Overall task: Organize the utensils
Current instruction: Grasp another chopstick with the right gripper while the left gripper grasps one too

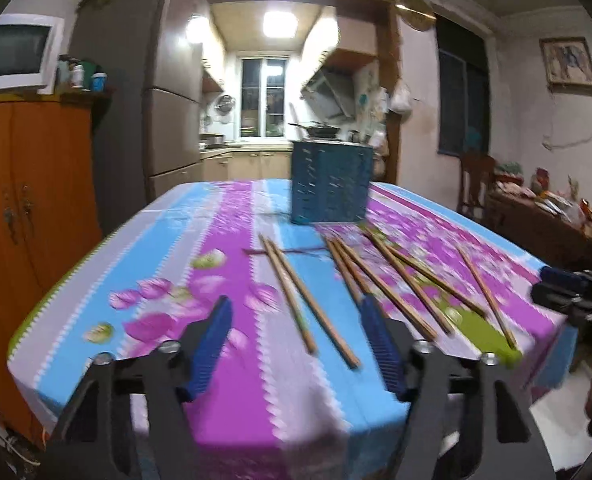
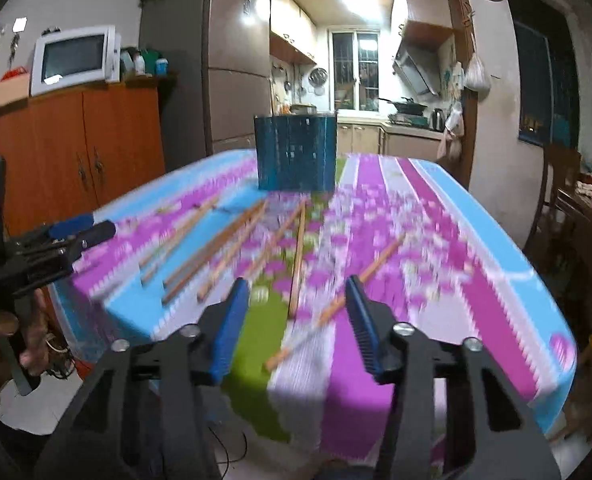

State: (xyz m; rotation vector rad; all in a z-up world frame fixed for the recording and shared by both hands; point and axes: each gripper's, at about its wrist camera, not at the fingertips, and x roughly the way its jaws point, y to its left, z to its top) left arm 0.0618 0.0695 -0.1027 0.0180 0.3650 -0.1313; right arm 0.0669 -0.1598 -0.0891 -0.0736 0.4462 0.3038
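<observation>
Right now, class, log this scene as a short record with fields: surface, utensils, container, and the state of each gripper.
surface: table with floral striped tablecloth
utensils: wooden chopsticks lying loose on the cloth, none held
container: blue perforated holder upright at the far end, beyond the chopsticks
left gripper: open, empty, above the near table edge
right gripper: open, empty, a chopstick lying ahead of its fingers

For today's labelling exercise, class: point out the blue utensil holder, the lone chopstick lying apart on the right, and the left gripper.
Blue utensil holder (image 1: pixel 330 184), left wrist view, on its slotted front wall.
Lone chopstick (image 1: pixel 486 294), left wrist view, mid-shaft.
Left gripper (image 1: pixel 296 344), left wrist view, midway between its fingertips.
</observation>
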